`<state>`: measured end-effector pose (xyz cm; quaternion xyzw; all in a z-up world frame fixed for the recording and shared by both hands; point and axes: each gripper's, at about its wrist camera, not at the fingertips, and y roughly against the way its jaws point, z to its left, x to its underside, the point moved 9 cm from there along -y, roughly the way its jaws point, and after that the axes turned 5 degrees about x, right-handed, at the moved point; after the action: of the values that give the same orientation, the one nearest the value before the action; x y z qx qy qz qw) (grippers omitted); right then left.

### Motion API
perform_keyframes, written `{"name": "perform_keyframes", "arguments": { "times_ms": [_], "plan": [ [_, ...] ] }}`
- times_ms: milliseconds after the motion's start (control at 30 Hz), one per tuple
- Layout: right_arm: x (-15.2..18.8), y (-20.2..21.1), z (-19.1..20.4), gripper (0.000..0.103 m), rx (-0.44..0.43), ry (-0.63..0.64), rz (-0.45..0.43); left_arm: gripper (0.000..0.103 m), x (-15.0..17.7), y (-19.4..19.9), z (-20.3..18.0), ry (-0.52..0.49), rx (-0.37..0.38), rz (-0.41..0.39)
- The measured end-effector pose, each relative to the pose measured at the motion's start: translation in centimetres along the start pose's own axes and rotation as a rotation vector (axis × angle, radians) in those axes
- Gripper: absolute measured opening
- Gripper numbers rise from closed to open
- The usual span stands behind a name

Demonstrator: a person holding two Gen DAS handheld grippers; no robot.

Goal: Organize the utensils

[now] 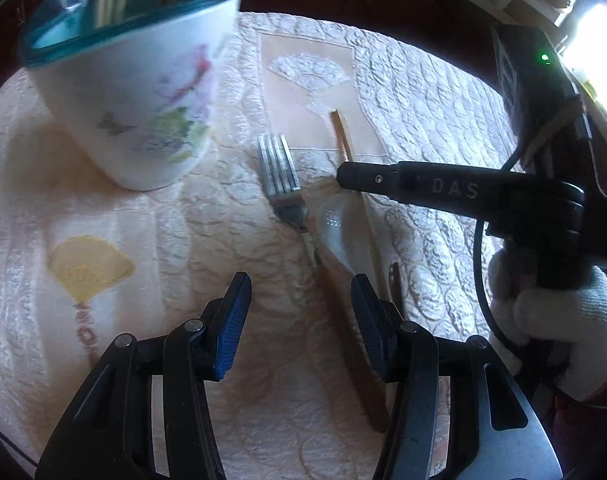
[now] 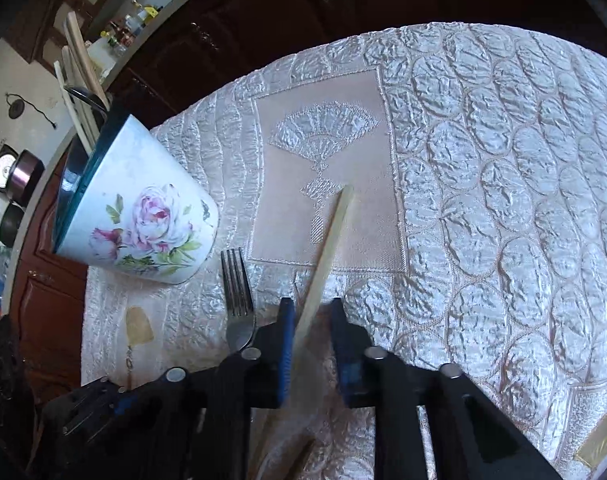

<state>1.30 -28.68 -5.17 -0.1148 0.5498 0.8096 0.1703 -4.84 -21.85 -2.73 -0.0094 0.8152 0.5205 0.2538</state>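
A quilted cream tablecloth (image 2: pixel 503 168) with woven fan panels covers the table; dark wooden cabinets (image 2: pixel 243 12) fill the top of the right wrist view. A floral cup (image 2: pixel 143 220) holding sticks is seen at left centre, with a fork (image 2: pixel 235 296) just below it. The right gripper (image 2: pixel 311 312), lower centre, is spread around a pale chopstick (image 2: pixel 327 248), not yet clamped. The left gripper (image 1: pixel 299 300) is held open at lower centre, beside a translucent spoon (image 1: pixel 343 232); the gloved right hand (image 1: pixel 563 320) is seen at the right edge.
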Motion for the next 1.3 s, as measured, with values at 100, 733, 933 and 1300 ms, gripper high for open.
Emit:
{"name": "perform_keyframes", "arguments": {
  "times_ms": [100, 733, 933, 1300],
  "plan": [
    [0.6, 1.2, -1.1, 0.011, -0.012, -0.004, -0.005, 0.024, 0.1, -1.0, -0.3, -0.009, 0.012, 0.028],
    [6.8, 8.0, -8.0, 0.006, 0.049, -0.05, 0.008, 0.006, 4.7, 2.7, 2.4, 0.001, 0.034, 0.074],
    [5.6, 9.3, -7.8, 0.036, 0.028, -0.059, -0.024, 0.006, 6.7, 3.7, 2.2, 0.01, 0.049, 0.091],
    [3.4, 6.2, -4.4, 0.036, 0.019, 0.001, 0.012, 0.022, 1.3, 3.5, 3.4, -0.042, 0.045, -0.001]
  ]
}}
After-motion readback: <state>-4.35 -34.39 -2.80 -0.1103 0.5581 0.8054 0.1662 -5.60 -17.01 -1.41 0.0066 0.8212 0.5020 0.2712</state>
